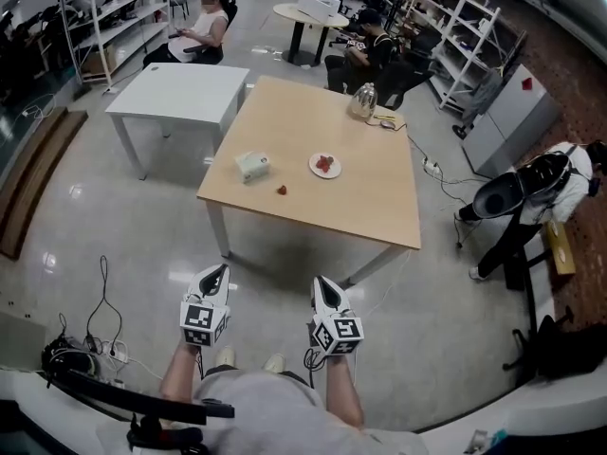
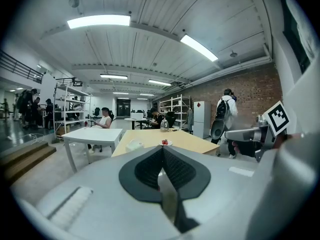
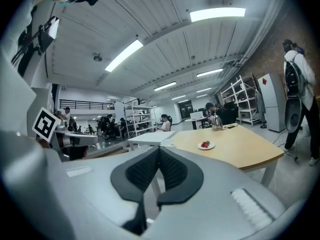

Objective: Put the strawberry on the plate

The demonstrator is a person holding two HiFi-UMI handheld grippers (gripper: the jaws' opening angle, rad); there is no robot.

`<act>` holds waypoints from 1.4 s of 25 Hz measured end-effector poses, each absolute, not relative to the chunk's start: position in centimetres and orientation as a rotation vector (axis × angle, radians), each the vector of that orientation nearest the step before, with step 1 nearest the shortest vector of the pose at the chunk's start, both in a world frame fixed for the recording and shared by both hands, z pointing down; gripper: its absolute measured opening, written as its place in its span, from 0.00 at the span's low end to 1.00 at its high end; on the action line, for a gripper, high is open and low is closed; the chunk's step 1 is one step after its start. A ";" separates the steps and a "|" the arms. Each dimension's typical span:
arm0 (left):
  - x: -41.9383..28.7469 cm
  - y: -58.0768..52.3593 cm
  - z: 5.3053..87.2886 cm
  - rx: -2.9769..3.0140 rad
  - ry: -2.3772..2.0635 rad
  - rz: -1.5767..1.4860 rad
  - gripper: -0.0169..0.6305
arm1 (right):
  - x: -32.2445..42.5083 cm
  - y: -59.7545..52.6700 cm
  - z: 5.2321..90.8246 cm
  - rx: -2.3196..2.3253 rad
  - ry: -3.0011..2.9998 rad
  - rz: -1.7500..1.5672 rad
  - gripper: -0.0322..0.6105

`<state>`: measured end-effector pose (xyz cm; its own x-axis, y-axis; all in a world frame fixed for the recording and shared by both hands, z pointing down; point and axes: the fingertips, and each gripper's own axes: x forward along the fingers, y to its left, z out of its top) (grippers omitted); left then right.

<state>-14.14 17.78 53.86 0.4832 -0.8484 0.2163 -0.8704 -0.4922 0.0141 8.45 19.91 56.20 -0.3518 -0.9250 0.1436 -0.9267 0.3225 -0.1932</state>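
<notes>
In the head view the strawberry [image 1: 282, 190] lies on the wooden table [image 1: 379, 207] just beside the plate [image 1: 325, 166], well away from the left gripper [image 1: 219, 271] and right gripper [image 1: 322, 284]; I'd walk closer, then open one and pinch gently. The left gripper view shows jaws pressed together, empty. The right gripper view shows the same, the plate far ahead across glossy floor [image 3: 292, 176], shelving [image 3: 140, 121] beyond.

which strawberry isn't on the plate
The lone strawberry, lying on the bare wooden table left of the plate and nearer the table's front edge. The other strawberries lie on the plate.
</notes>
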 end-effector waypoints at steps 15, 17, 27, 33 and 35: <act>-9.0 19.9 55.1 2.548 -1.559 0.275 0.06 | 12.9 21.3 57.5 1.668 -2.594 0.389 0.06; -8.6 19.9 55.1 2.547 -1.557 0.282 0.06 | 13.2 21.4 57.4 1.664 -2.604 0.389 0.06; -6.6 15.8 55.3 2.564 -1.540 0.311 0.06 | 14.5 17.8 58.3 1.669 -2.606 0.401 0.06; -5.7 10.5 55.7 2.581 -1.497 0.311 0.06 | 14.6 13.4 58.6 1.695 -2.584 0.409 0.06; -5.6 8.3 55.4 2.587 -1.489 0.298 0.06 | 14.5 11.4 58.4 1.693 -2.577 0.402 0.06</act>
<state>-5.60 8.26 55.36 0.4900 -0.8379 0.2406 -0.8659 -0.4997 0.0234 14.48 11.41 58.40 -0.4067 -0.8981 0.1675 -0.9064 0.3738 -0.1967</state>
